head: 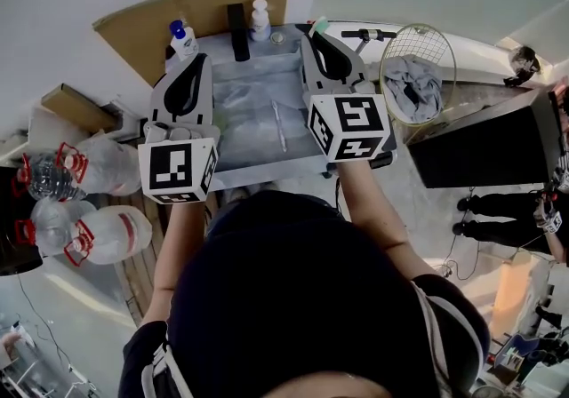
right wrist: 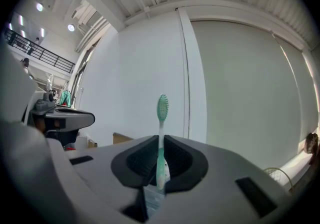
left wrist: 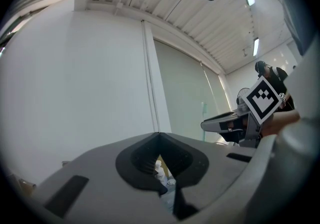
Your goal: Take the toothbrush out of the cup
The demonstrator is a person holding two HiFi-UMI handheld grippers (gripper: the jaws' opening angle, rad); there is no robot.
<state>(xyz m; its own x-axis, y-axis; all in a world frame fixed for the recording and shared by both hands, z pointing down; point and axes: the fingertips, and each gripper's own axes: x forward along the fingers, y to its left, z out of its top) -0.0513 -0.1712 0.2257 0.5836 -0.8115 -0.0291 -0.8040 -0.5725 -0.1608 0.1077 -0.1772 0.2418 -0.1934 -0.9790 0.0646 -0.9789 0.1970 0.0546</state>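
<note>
My right gripper (right wrist: 161, 140) is shut on a green and white toothbrush (right wrist: 161, 118), which stands upright between the jaws with its bristle head above them. In the head view the right gripper (head: 313, 34) is raised over the far right of the grey table (head: 258, 85), and the toothbrush's green head (head: 318, 24) pokes out at its tip. My left gripper (head: 201, 60) hovers over the table's left side. In its own view the left gripper (left wrist: 159, 137) has its jaws together with nothing between them. I cannot make out a cup in any view.
A thin pale stick (head: 278, 125) lies on the table. At the far edge stand a blue-capped bottle (head: 183, 39), a black block (head: 237, 32) and a white pump bottle (head: 260, 21). A wire basket (head: 418, 76) with cloth is right, large water jugs (head: 107, 236) left.
</note>
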